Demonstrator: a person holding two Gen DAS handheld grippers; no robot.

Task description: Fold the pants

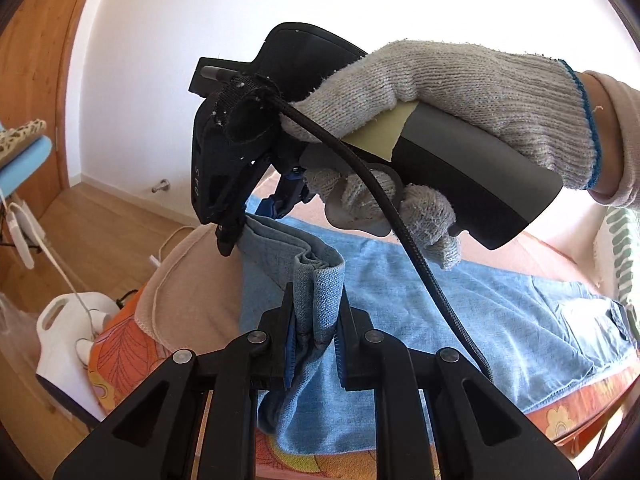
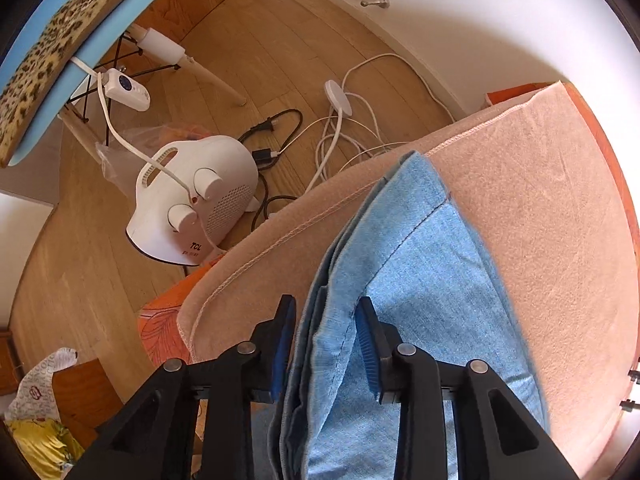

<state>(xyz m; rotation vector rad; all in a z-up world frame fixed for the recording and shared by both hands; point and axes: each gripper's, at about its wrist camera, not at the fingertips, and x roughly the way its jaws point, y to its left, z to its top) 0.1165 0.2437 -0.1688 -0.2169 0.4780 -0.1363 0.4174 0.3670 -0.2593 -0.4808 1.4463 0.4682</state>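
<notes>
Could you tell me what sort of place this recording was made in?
Probably a bedroom at home: the blue pants lie on a bed with a floral sheet, and a white fan heater and cables sit on the wooden floor.

The room has a white wall [image 2: 460, 12] and a wooden floor [image 2: 256, 40] in bright daylight. On the floor stands a white fan heater [image 2: 196, 196] among loose cables [image 2: 344, 128]. Beside it is a chair [image 2: 80, 40] with a blue seat and leopard cushion. A peach blanket [image 2: 540, 220] covers the bed.
</notes>
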